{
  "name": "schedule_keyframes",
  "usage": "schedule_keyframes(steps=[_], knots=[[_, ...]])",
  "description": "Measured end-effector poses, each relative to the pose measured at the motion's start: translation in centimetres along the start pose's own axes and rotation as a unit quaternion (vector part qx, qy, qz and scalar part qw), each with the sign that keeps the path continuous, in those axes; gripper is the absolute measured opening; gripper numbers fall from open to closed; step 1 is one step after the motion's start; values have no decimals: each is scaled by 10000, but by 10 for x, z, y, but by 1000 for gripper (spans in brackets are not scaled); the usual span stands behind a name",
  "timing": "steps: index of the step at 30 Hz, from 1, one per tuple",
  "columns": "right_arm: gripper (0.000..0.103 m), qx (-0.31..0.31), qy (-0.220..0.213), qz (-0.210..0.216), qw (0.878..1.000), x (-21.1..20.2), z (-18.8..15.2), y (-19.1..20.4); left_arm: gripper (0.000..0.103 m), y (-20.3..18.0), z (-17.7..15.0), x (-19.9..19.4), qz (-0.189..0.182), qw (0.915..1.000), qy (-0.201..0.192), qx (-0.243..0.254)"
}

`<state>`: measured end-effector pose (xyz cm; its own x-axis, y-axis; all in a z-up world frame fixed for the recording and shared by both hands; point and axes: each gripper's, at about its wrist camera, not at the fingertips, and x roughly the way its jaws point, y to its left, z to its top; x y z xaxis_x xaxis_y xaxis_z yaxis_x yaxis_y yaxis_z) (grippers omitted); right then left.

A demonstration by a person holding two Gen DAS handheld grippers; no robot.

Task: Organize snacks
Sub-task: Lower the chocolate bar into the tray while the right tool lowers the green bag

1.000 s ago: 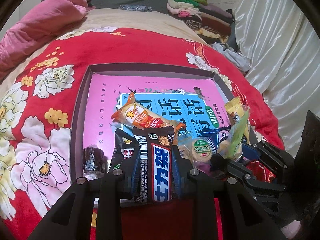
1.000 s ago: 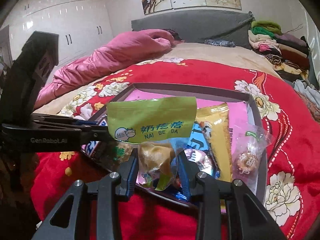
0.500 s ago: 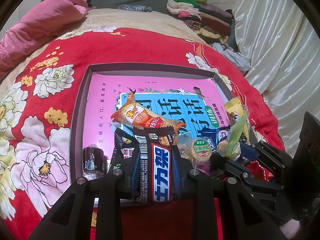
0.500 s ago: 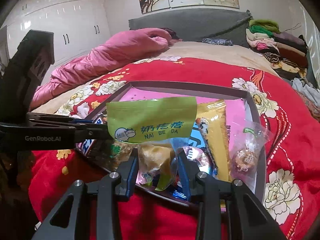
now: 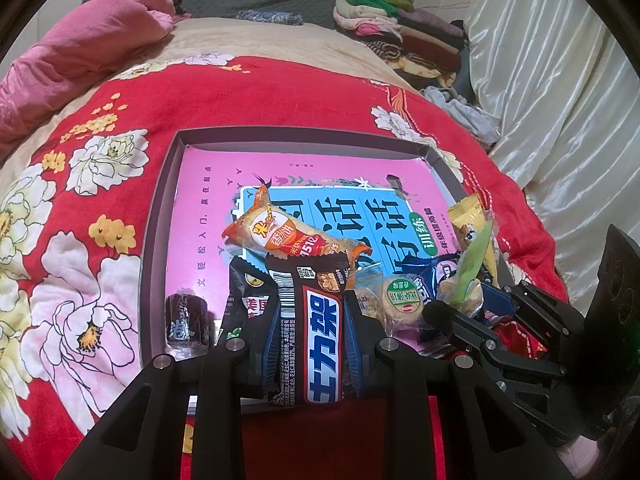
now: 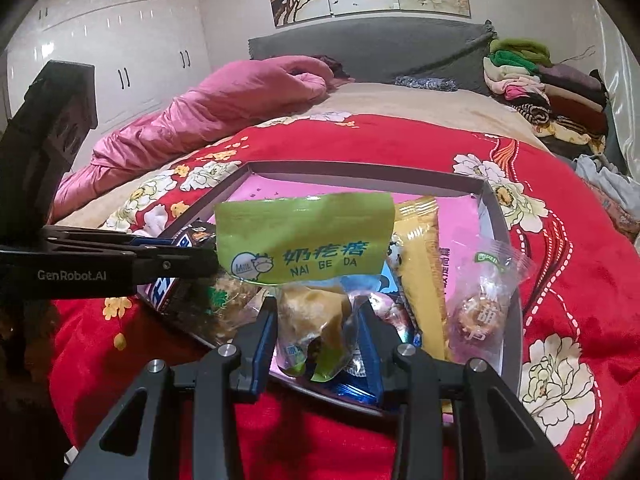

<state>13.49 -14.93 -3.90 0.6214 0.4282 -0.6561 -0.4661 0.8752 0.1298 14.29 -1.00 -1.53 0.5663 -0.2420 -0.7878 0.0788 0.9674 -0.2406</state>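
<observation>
left gripper (image 5: 310, 320) clamps a chocolate bar (image 5: 316, 328) (over the tray (image 5: 160, 216)).

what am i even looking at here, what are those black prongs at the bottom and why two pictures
There is no robot arm here. A person holds a two-finger gripper in each hand, and a fisheye camera on each one looks forward along its fingers; those are the black prongs.

The left wrist view shows the left gripper shut on a brown Snickers bar. The right wrist view shows the right gripper shut on a green-topped Nai Ge Da snack bag. Each gripper also shows at the edge of the other view.

Both hover over a shallow grey box on a red flowered blanket on a bed. The box holds a pink book and more wrapped snacks.
</observation>
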Motion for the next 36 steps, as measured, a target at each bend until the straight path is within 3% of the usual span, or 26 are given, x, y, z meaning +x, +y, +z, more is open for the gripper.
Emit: schedule_keyframes(steps=[18,24,36], knots=[[42,-110,61,153,9998,-1,-2,10,30,-1,-3,-3,-19,10000,24,-19],[43,-179,59,100,9998,-4,-4,14,46,-2,-3,-6,-48,10000,11,-1],[50,-100,-39,-58,9999,-15,-5,9,58,1,-4,-15,-23,10000,-48,15]])
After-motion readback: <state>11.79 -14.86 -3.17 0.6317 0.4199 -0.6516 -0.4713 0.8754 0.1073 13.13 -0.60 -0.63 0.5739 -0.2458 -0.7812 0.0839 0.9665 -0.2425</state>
